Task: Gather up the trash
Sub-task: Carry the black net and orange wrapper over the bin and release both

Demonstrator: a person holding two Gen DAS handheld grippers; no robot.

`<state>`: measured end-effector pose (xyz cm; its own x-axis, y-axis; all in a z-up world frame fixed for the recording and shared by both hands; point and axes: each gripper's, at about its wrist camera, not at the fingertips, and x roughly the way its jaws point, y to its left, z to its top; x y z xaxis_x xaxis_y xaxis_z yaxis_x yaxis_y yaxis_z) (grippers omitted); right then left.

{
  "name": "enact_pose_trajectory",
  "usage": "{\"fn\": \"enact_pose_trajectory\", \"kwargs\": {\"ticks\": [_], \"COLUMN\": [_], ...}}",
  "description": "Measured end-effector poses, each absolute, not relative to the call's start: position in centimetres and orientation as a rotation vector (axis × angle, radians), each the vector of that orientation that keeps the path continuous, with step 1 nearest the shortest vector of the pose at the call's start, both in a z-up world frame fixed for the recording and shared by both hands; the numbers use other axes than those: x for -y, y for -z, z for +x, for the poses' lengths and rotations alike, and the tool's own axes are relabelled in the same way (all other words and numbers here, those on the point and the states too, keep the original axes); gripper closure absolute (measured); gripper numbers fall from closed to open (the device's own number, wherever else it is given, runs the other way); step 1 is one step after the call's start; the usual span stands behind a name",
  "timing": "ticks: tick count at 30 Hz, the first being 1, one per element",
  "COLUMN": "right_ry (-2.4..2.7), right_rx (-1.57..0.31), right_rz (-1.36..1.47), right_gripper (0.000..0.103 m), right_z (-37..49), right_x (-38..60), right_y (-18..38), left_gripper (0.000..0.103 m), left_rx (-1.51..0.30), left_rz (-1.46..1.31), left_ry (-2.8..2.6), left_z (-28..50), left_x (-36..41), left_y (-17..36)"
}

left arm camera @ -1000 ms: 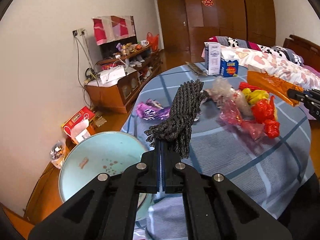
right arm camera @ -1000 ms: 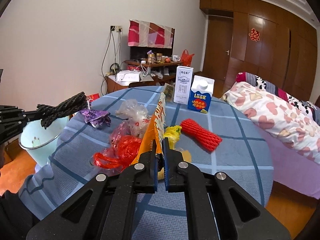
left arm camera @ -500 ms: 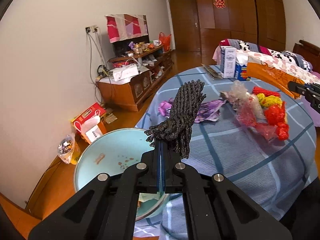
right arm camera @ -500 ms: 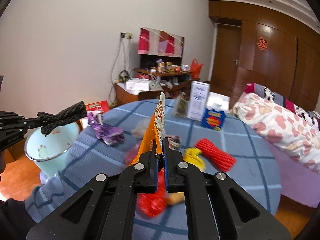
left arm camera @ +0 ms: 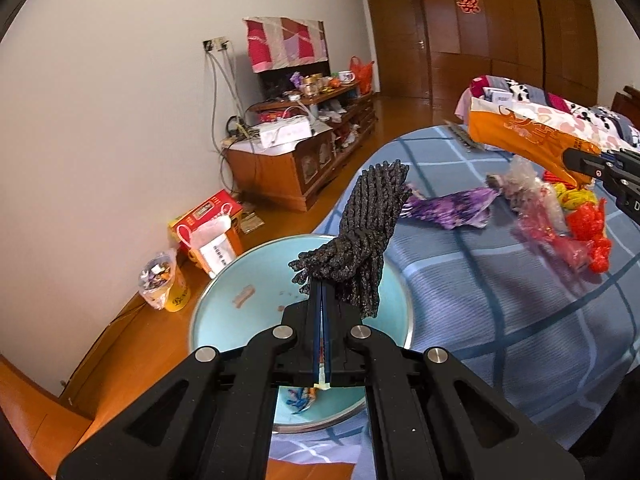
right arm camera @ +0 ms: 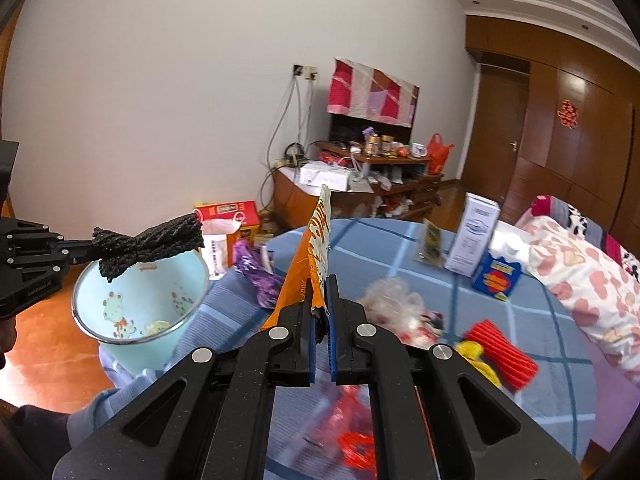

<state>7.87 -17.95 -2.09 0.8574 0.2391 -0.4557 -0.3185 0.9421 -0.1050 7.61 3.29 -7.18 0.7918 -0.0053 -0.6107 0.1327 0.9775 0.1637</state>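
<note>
Round table (right arm camera: 540, 360), blue checked cloth; on it: purple wrapper (right arm camera: 256, 276) near the left edge; clear plastic wad (right arm camera: 394, 300) mid-table; red bundle (right arm camera: 504, 350) right; two cartons (right arm camera: 472, 240) at the far edge.

Red double-happiness sign (left arm camera: 469, 1) on wardrobe door (left arm camera: 472, 32), large orange characters, not legible, on orange wrapper (right arm camera: 316, 248), cartons' (right arm camera: 472, 240) print too blurred to read
</note>
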Motion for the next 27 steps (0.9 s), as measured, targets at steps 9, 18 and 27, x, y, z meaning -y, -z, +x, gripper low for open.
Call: {"fn": "enact_pose_trajectory", "kwargs": {"ticks": [9,18,27], "right_ry": [-0.358,-0.412,-0.458], "right_rx": [-0.474,-0.488,-0.492], "right_rz": [-0.202,-0.234,-0.267], "right_gripper": [0.098,0.098,0.098], "right_z": [10.0,11.1,11.4], "right_x": [14.8,12.0,9.5], "right_y": [3.1,3.7,4.1], "left_gripper": [0.103,0.103,0.103], "left_rx": [-0.657,-0.673,-0.682], "left_rz": [0.199,0.185,0.169], "left_ry": [-0.001,-0.054,-0.097], "left_z": [7.7,7.5,7.2], "left_x": [-5.9,-8.0,-10.0], "left_y": [7.2,7.5,7.6]}}
